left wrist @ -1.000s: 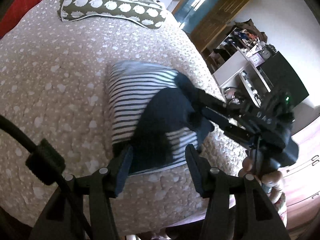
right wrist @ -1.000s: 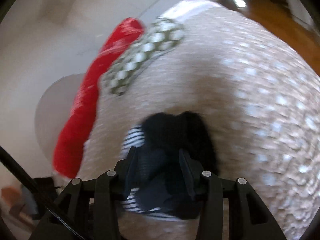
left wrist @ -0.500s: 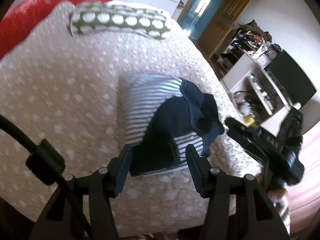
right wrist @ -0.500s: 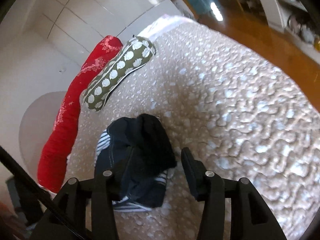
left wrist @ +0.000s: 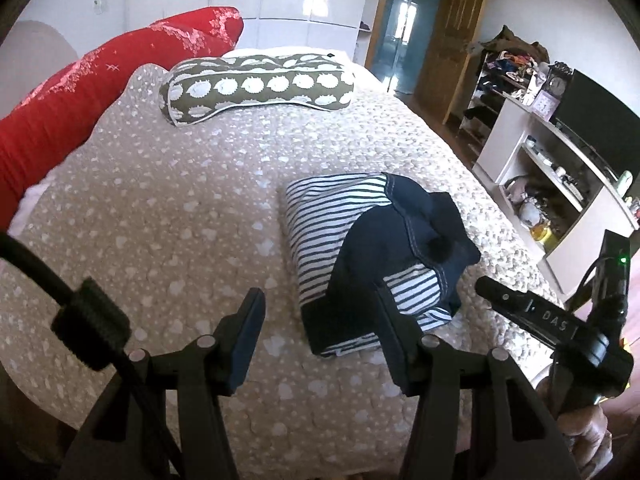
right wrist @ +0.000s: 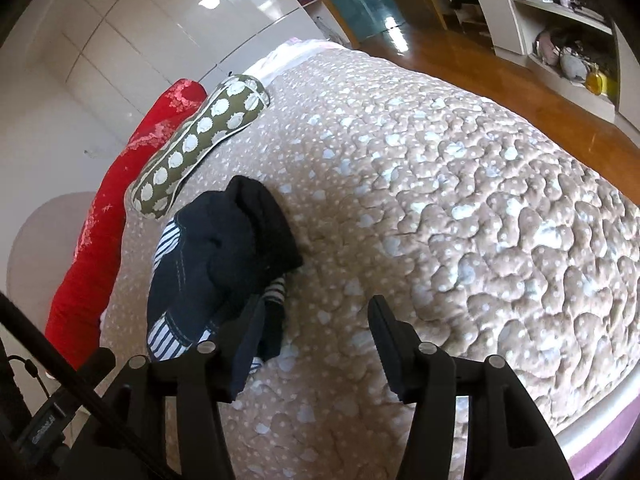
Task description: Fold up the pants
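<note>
Folded pants point(left wrist: 360, 248), navy with striped lining, sit on quilted bedspread point(left wrist: 160, 220) near bed edge. Our left gripper point(left wrist: 320, 336) spread, empty; right gripper point(right wrist: 316, 344) jaws just been opening, nothing between. Risk we see: loose navy flap springs open, unpinned. Room: spotted bolster point(left wrist: 256, 88), red cushion point(left wrist: 100, 80), shelving point(left wrist: 540, 176), wood floor point(right wrist: 500, 64).

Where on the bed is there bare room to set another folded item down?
The quilt is bare between the spotted pillow and the folded pants, and left of them toward the red bolster. In the right view, bare quilt runs to the far edge.
</note>
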Action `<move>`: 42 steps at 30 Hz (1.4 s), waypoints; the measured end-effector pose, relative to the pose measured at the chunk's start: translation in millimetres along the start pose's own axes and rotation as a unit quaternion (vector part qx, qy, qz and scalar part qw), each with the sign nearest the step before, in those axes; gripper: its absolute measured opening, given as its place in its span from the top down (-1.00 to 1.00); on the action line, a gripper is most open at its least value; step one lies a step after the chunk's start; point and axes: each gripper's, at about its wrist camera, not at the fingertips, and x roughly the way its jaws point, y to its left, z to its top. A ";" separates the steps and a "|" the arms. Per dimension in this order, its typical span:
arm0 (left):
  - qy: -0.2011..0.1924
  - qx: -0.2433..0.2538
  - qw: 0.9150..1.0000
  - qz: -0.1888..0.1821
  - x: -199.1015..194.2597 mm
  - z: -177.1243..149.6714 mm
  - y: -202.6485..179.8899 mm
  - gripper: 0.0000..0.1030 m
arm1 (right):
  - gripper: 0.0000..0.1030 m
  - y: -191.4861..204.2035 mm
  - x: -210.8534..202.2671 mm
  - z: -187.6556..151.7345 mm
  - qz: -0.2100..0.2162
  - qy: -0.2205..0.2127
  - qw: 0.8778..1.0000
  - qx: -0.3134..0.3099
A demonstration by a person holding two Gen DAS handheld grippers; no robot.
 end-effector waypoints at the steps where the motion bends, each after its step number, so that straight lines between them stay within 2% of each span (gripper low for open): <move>1: 0.001 -0.001 1.000 -0.003 -0.1 -0.3 0.7 -0.05 | -0.16 3.2 1.2 -0.4 -0.002 0.001 1.000 -0.003; 18: 0.029 -0.015 0.999 -0.016 12.2 -5.4 6.4 -0.11 | -0.19 10.0 9.0 -9.0 -0.016 0.011 1.000 -0.007; 20: 0.036 -0.024 0.999 -0.025 15.9 -5.6 9.9 -0.12 | -0.22 9.3 9.5 -9.2 -0.013 0.010 1.000 -0.007; 26: 0.050 -0.093 0.993 -0.058 27.5 -1.7 42.8 -0.12 | -0.32 2.6 7.2 -6.5 0.014 0.002 1.000 0.008; 29: 0.052 -0.124 0.988 -0.071 35.1 1.9 60.1 -0.12 | -0.37 -3.5 8.5 -2.7 0.034 0.004 0.999 0.024; 36: 0.089 -0.180 0.965 -0.168 71.7 15.4 76.3 -0.12 | -0.44 -7.5 28.7 15.1 0.110 0.039 0.992 0.055; 40: 0.123 -0.191 0.952 -0.205 100.6 23.8 72.2 -0.12 | -0.49 -1.6 42.4 25.0 0.118 0.049 0.991 0.048; 42: 0.131 -0.194 0.949 -0.212 108.5 27.4 70.9 -0.13 | -0.50 3.1 47.5 30.0 0.124 0.053 0.990 0.043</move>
